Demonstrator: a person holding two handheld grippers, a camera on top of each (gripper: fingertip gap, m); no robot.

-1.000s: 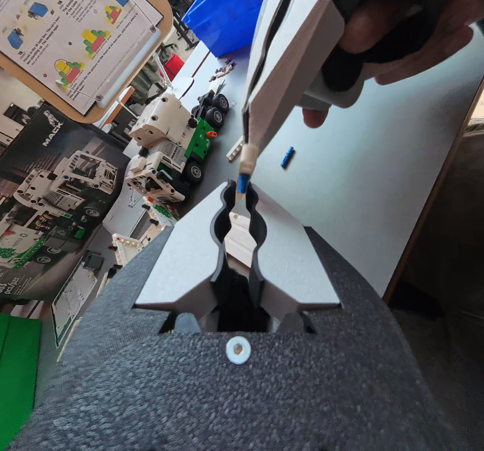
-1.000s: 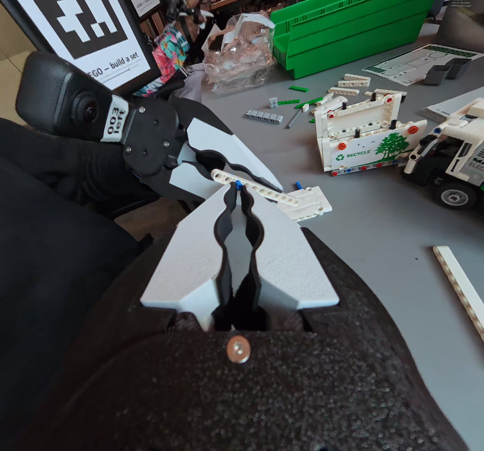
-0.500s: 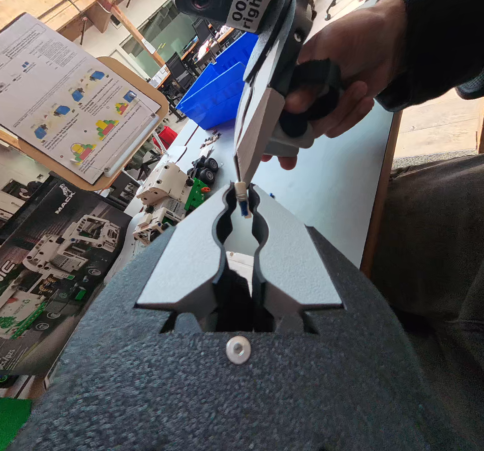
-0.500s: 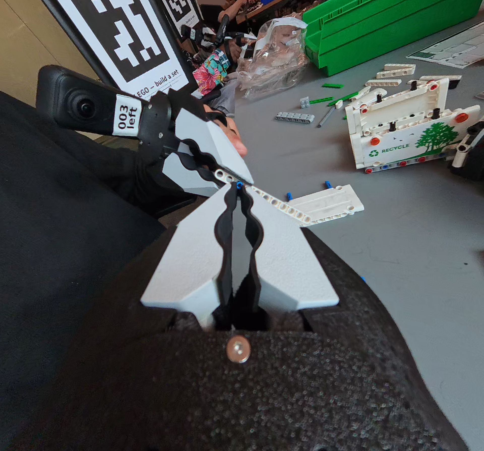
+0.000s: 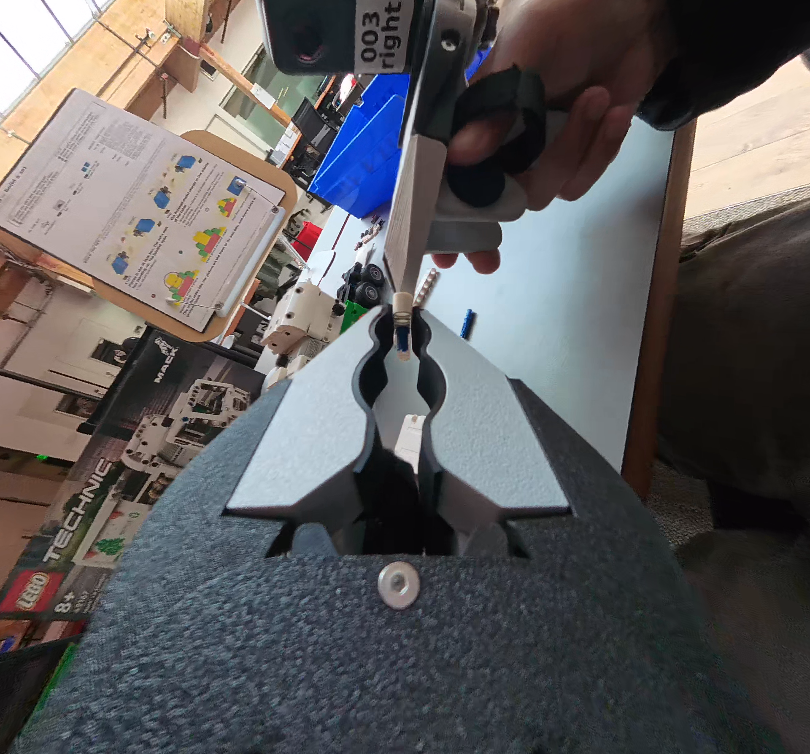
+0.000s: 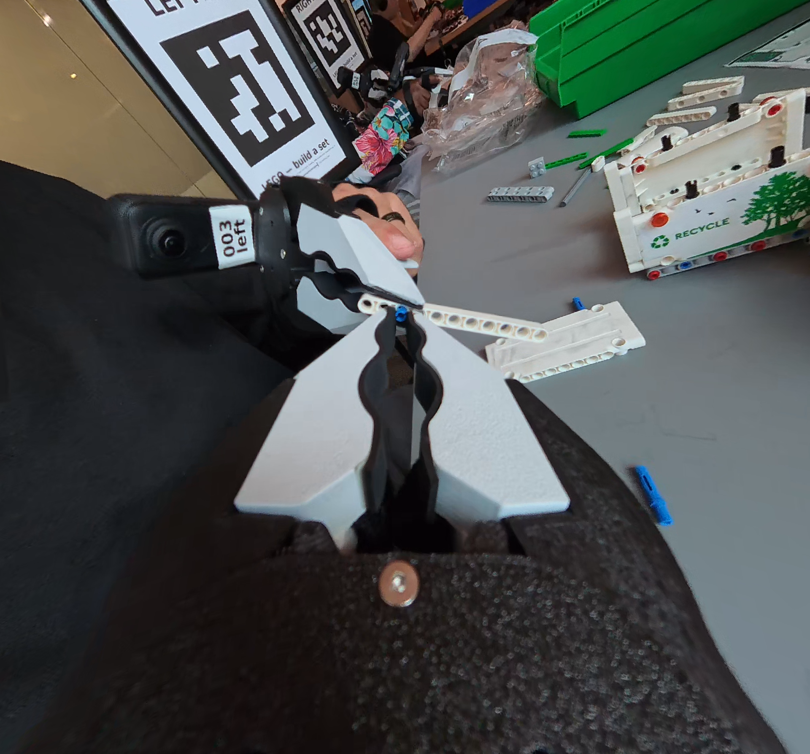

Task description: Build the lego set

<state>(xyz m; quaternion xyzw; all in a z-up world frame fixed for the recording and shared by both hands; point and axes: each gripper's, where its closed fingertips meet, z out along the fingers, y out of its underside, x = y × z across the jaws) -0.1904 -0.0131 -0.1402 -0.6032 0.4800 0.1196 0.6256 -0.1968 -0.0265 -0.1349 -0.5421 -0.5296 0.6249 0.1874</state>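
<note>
white holed beam (image 6: 473, 323) | blue pin (image 6: 399, 313) | green bin (image 6: 657, 27) | grey table (image 6: 657, 404) | black-and-white marker sign (image 6: 236, 89)

Each camera rode close behind its own fingers, raised above the grey tabletop (image 6: 657, 404). The two views faced each other: each caught the opposite hand-held gripper, and both shared the white beam (image 6: 473, 323) with, seemingly, a blue pin (image 5: 402, 341).

Bare table (image 6: 657, 404) rightward; white panel (image 6: 570, 343), blue pin (image 6: 653, 494) obstructing
</note>
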